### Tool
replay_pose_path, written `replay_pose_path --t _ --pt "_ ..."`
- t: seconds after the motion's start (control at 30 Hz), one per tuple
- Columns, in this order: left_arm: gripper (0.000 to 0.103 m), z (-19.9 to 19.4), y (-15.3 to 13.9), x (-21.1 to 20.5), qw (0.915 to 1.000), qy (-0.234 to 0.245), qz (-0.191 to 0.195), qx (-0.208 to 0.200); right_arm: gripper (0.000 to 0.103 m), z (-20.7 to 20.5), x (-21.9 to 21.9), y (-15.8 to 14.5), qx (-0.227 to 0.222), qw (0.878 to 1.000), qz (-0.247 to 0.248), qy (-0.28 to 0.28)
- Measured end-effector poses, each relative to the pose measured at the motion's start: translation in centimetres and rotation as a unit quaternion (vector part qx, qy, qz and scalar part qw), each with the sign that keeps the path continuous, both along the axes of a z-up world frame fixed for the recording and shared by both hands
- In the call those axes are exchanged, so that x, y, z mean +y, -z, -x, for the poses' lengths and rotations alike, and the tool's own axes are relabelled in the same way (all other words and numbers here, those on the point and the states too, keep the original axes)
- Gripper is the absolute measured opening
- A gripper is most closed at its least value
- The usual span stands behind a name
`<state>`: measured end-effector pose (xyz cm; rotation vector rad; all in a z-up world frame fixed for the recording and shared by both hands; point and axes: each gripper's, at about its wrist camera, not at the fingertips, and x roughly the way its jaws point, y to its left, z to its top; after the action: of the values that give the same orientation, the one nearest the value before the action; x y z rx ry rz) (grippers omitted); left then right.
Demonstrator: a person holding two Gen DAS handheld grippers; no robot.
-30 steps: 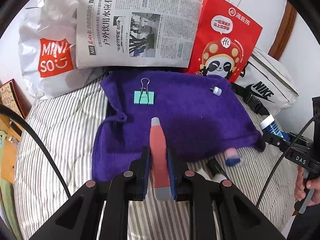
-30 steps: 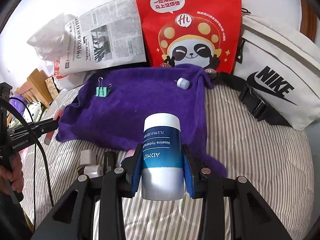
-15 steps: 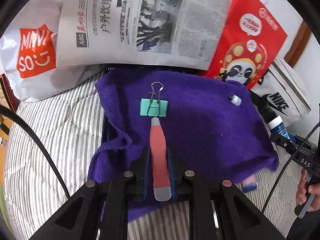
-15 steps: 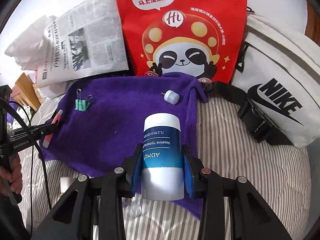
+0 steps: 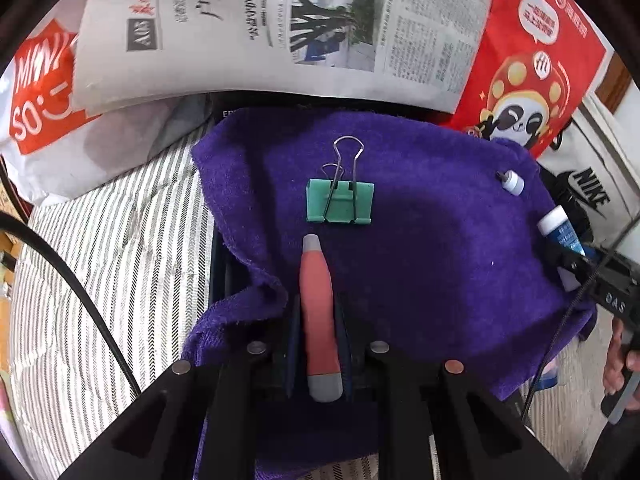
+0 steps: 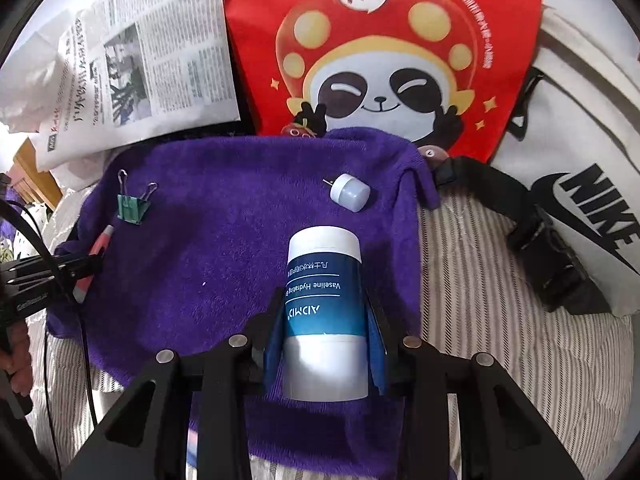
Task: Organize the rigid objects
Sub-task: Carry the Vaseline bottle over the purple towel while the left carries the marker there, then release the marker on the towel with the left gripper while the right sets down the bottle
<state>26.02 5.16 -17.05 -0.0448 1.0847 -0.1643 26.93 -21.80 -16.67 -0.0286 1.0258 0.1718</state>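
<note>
Coral-red pen-shaped stick [image 5: 318, 312], grey-capped at both ends, sits pinched in the left tool [image 5: 318, 340], whose jaws are closed tight on its slim smooth barrel. Its long axis runs straight toward 12 o'clock in the left wrist view, and its tip stops just short of the green binder clip [image 5: 340, 202], which lies flat at 12 o'clock on the purple towel [image 5: 440, 240] with its wire handles pointing away. I judge that setting the stick down turns on this gap: any further forward and it meets the clip.

In the right wrist view the right tool [image 6: 324, 332] grips a blue-and-white Vaseline lotion bottle [image 6: 324, 292], a hard glossy cylinder, jaws part-open around its width, cap toward 12 o'clock. A small white bulb-shaped piece with metal pins [image 6: 350, 192] lies near it at 12 o'clock, so the right hand is the nearer one to it.

The towel is plush and rumpled, spread over a striped bed cover [image 5: 120, 248]. Behind it stand a newspaper [image 5: 280, 20], a red panda bag [image 6: 380, 40] and a white Nike bag [image 6: 580, 160].
</note>
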Motion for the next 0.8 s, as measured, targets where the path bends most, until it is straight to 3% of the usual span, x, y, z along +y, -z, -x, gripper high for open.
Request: replay_pose_path --t 0.33,0.5,0.8 --pt "0.017 -0.1 0.1 -0.7 0.9996 0.013 -0.025 -0.005 0.036 -2.2 1.4 1.8 0.01 1.0 0.023 -0.002" --pt "0.02 -0.1 0.1 -0.6 0.9997 0.018 -0.014 -0.003 0.036 -3.1 2.0 2.0 0.006 0.999 0.033 0.0" --pt "0.036 0.2 0.2 -1.6 0.999 0.04 -0.022 -0.004 0.037 -3.3 2.0 2.1 0.005 1.0 0.026 -0.009"
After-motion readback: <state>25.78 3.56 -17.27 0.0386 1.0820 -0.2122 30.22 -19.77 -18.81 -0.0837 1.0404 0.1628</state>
